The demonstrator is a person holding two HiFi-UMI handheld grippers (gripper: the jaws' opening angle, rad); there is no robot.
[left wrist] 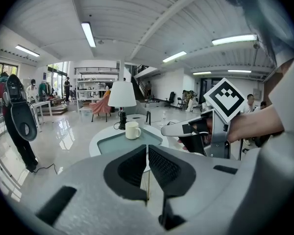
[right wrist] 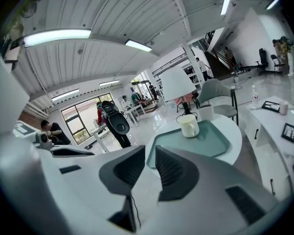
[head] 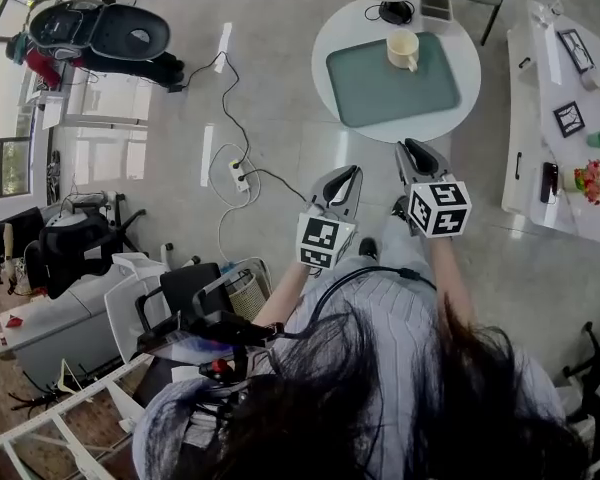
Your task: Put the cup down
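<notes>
We hold the left gripper [head: 351,172] and right gripper [head: 410,147] short of the round surface's [head: 467,68] near edge, jaws nearly together and empty, while the cup [head: 403,48] stands on the tray [head: 380,93] by the far edge, where a careless forward swing might topple it.

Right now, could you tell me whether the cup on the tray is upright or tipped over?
Upright: the cup stands on its base on the green tray, rim level and mouth facing up.
</notes>
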